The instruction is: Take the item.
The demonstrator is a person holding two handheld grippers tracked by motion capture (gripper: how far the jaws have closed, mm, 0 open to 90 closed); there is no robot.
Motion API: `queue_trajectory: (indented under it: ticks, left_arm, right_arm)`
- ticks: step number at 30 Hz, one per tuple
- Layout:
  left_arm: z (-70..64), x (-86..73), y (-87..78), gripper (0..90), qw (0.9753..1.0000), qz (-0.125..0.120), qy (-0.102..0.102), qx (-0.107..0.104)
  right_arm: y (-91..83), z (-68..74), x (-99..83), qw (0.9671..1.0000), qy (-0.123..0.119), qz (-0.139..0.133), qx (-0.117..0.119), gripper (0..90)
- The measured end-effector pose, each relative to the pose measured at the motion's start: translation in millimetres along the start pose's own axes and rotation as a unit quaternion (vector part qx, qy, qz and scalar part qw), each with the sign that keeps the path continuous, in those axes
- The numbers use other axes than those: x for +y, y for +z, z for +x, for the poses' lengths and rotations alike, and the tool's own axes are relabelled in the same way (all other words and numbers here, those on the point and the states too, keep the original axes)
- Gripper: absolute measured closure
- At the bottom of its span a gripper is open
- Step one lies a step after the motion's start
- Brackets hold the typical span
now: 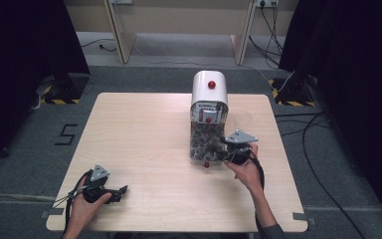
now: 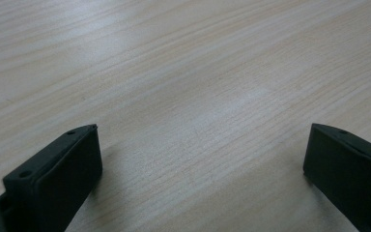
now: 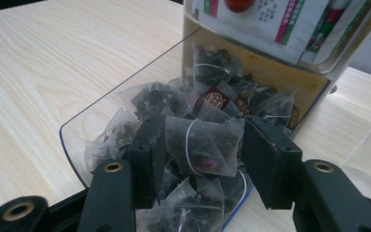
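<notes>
While the right gripper (image 3: pixel 203 145) is clamped on one tea bag (image 3: pixel 200 145) just above the heap in the clear drawer (image 3: pixel 72 133) of the dispenser (image 1: pixel 209 89), a straight, gentle lift is probably best so strings aren't snagged. The left gripper (image 2: pixel 203 159) is parked wide open over the table (image 2: pixel 183 63).

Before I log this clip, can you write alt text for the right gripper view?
The right tool has its two black jaws closed on a see-through tea bag with dark leaves and a white string, above a clear drawer heaped with similar bags. Behind it stands a white dispenser holding paper packets, on a pale wooden table.
</notes>
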State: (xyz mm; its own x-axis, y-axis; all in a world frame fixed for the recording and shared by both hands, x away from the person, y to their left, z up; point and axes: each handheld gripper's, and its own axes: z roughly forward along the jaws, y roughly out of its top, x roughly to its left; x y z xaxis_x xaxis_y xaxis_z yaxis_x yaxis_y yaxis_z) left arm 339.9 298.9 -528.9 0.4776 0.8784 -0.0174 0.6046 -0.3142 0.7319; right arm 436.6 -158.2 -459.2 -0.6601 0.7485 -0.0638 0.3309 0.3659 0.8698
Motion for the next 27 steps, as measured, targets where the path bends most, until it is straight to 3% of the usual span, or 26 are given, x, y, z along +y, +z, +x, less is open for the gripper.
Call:
queue_trajectory:
  ticks: [16,21,27]
  left_arm:
    - [0.0,0.0,0.0,0.0,1.0000,0.000,0.000,0.000]
    - [-0.2,-0.6,-0.5,0.0,1.0000,-0.001,0.000,-0.001]
    - [-0.1,-0.8,-0.6,0.0,1.0000,-0.001,0.001,-0.001]
  right_arm:
    - [23.2,0.5,-2.0,0.9996,0.006,0.027,0.007,52.6]
    - [26.5,-0.8,-6.8,0.9989,0.004,0.046,0.012,64.4]
    - [24.3,-0.9,-8.5,0.9990,-0.006,0.044,0.007,78.4]
